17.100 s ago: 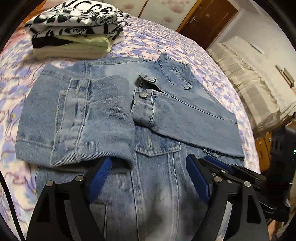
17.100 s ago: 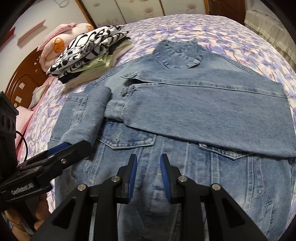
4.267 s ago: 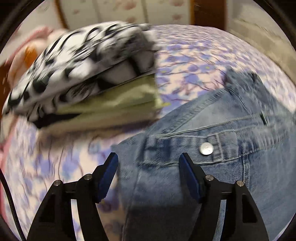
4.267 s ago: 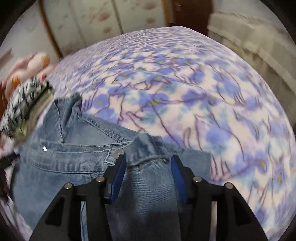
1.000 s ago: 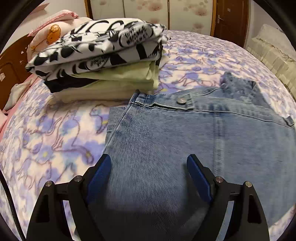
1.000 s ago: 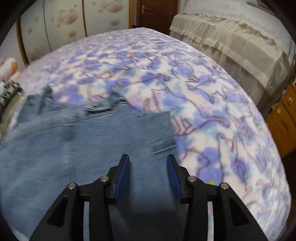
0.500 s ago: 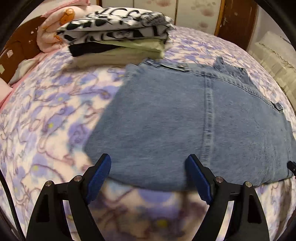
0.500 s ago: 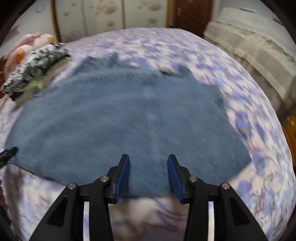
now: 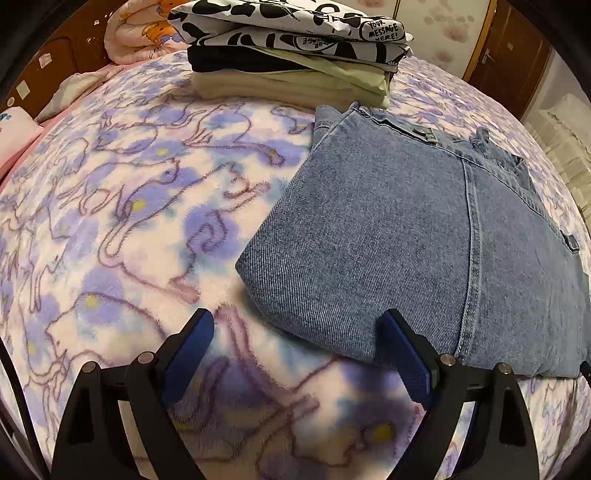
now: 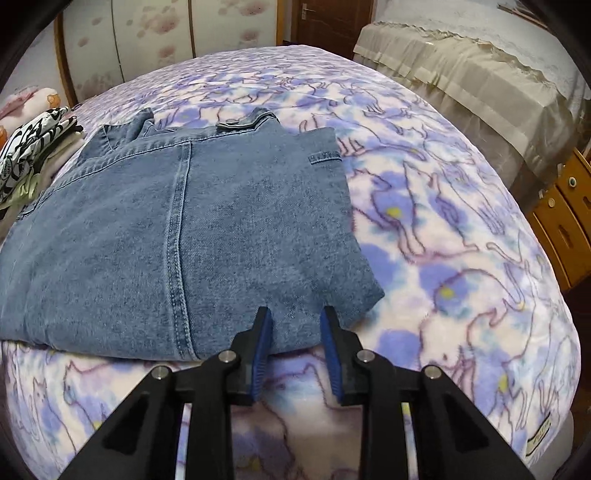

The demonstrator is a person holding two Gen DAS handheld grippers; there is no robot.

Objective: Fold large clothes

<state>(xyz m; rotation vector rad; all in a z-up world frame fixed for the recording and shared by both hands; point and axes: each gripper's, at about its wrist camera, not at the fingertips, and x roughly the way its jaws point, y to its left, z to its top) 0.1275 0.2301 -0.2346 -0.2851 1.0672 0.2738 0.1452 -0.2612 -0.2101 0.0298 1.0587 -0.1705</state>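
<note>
A blue denim jacket [image 9: 424, 236] lies folded into a flat rectangle on the purple-flowered bed blanket [image 9: 129, 206]. In the left wrist view my left gripper [image 9: 297, 334] hovers at the jacket's near left corner. Its jaws are wide and still opening, and nothing is pinched. The right wrist view shows the same jacket [image 10: 177, 221] from its other side. My right gripper [image 10: 296, 317] is at the near right corner with its jaws closing. The fold's edge shows between the blue pads [image 10: 263, 332], but they do not press on it.
A stack of folded clothes [image 9: 295, 55] topped by a black-and-white print sits just beyond the jacket, with pink bedding [image 9: 140, 29] and a wooden headboard [image 9: 44, 66] behind. A second bed with a beige cover [image 10: 461, 74] and a wooden drawer unit [image 10: 569, 218] stand to the right.
Both grippers have drawn back from over the jacket to its near edge, so the whole folded jacket now shows. The right jaws have narrowed and the left have widened slightly.
</note>
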